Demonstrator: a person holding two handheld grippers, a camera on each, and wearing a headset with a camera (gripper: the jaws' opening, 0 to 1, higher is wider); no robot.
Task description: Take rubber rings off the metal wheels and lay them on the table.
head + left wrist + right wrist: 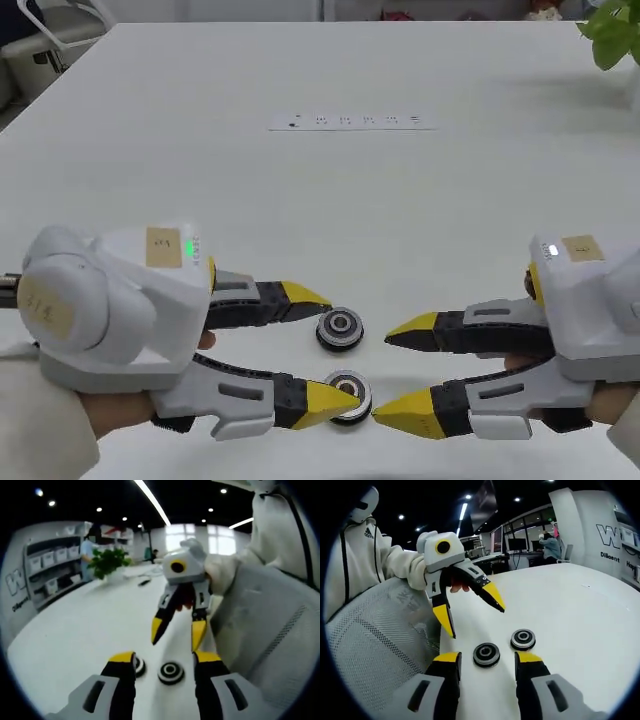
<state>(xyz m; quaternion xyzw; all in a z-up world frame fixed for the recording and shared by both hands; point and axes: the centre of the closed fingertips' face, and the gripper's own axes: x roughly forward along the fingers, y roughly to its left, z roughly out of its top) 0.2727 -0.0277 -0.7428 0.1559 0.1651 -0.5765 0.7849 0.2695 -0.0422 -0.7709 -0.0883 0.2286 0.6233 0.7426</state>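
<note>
Head view: your left claw and right claw both stand wide open, tips facing each other across the near wheel on the table. The far wheel lies just beyond the near wheel. Both wheels keep their dark rims.
Left gripper view: the near wheel sits between your spread jaws.
Right gripper view: the near wheel lies just ahead of your spread jaws, apart from both.

A hoodie bore an adidas logo; a wall read a large "W" and "Diligent"; two yellow stickers were illegible
</note>
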